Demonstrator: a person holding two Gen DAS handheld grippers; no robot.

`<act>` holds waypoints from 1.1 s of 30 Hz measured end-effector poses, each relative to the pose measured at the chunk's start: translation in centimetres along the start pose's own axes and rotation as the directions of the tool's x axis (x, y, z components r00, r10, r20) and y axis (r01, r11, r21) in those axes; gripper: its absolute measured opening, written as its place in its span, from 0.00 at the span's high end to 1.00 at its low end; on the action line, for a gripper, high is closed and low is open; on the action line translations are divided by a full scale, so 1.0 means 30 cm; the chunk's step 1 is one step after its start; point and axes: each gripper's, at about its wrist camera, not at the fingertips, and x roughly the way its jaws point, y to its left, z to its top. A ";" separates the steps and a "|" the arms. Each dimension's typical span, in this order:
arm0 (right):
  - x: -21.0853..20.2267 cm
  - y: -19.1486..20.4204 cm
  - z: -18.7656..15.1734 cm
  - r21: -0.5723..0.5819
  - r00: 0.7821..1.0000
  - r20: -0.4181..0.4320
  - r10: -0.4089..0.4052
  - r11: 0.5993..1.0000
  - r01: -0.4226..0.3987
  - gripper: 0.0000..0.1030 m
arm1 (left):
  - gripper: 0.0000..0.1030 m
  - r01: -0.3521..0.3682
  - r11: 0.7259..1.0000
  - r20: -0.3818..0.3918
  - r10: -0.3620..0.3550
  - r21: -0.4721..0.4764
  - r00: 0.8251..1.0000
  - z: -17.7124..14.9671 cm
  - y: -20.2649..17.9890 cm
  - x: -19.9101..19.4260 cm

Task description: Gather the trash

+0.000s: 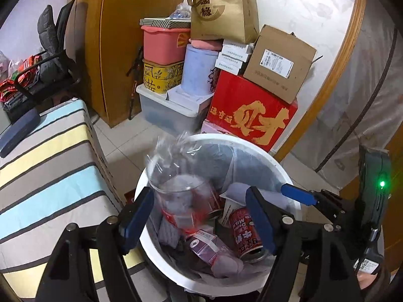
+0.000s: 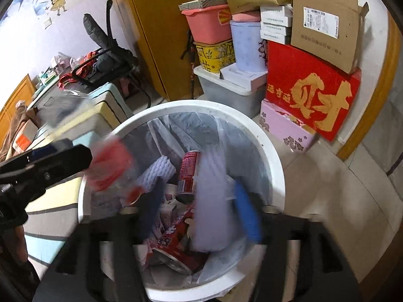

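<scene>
Tiled floor (image 1: 118,148), stacked boxes at upper frame. White bin (image 2: 272,156) sits centre-low. Left tool (image 1: 199,219) gapes around a clear bag (image 1: 176,191), upright. Right tool (image 2: 199,214) open, blurred pale wrapper (image 2: 214,216) between, upright.

floor (image 1: 121,156): pale tiles
on floor: white trash bin (image 1: 264,151), clear storage tub (image 1: 163,110), pink flowered box (image 2: 284,125)
bed (image 1: 50,166): striped cover

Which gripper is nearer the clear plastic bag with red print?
Left. The left gripper has the clear plastic bag between its open fingers above the white bin; the right gripper is over the bin's other side.
</scene>
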 end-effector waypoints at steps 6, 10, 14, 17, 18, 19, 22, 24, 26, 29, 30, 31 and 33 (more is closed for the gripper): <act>-0.020 -0.004 0.006 0.019 1.000 0.018 -0.009 1.000 0.008 0.35 | 0.25 -0.008 1.000 0.018 0.008 0.005 1.000 0.002 -0.004 -0.027; -0.049 0.008 0.000 0.018 0.999 0.045 -0.024 1.000 0.023 0.35 | 0.25 -0.012 1.000 0.027 0.012 -0.007 1.000 -0.011 -0.001 -0.058; -0.089 0.024 -0.015 0.024 0.996 0.075 -0.041 0.999 0.039 0.35 | 0.25 -0.006 1.000 0.035 0.006 -0.013 0.999 -0.040 0.000 -0.098; -0.126 0.035 -0.029 0.032 0.994 0.100 -0.042 0.999 0.039 0.35 | 0.25 -0.016 1.000 0.045 0.017 -0.021 0.999 -0.071 0.003 -0.138; -0.141 0.040 -0.036 0.035 0.993 0.108 -0.041 0.999 0.038 0.35 | 0.25 -0.018 1.000 0.049 0.019 -0.024 0.999 -0.082 0.002 -0.154; -0.155 0.047 -0.044 0.035 0.992 0.117 -0.040 0.999 0.036 0.35 | 0.25 -0.019 0.999 0.056 0.020 -0.027 0.998 -0.095 0.003 -0.171; -0.199 0.070 -0.072 0.034 0.988 0.150 -0.046 0.999 0.041 0.35 | 0.25 -0.048 0.999 0.081 0.049 -0.021 0.996 -0.138 -0.002 -0.225; -0.225 0.084 -0.093 0.033 0.984 0.171 -0.050 0.998 0.046 0.35 | 0.25 -0.068 0.998 0.098 0.069 -0.011 0.993 -0.166 -0.007 -0.259; -0.251 0.103 -0.116 0.033 0.980 0.194 -0.049 0.999 0.043 0.35 | 0.25 -0.083 0.997 0.116 0.084 -0.010 0.990 -0.197 -0.009 -0.293; -0.278 0.133 -0.147 0.024 0.975 0.217 -0.046 0.999 0.041 0.35 | 0.25 -0.140 0.990 0.147 0.138 0.001 0.979 -0.247 -0.015 -0.342; -0.286 0.147 -0.163 0.014 0.973 0.228 -0.037 0.999 0.034 0.35 | 0.24 -0.141 0.990 0.151 0.139 -0.002 0.979 -0.265 -0.013 -0.357; -0.291 0.157 -0.175 0.009 0.971 0.238 -0.029 1.000 0.028 0.35 | 0.24 -0.146 0.989 0.159 0.145 -0.002 0.977 -0.282 -0.011 -0.371; -0.300 0.179 -0.200 -0.003 0.967 0.253 -0.013 1.000 0.015 0.35 | 0.24 -0.185 0.983 0.172 0.184 -0.008 0.968 -0.315 -0.003 -0.397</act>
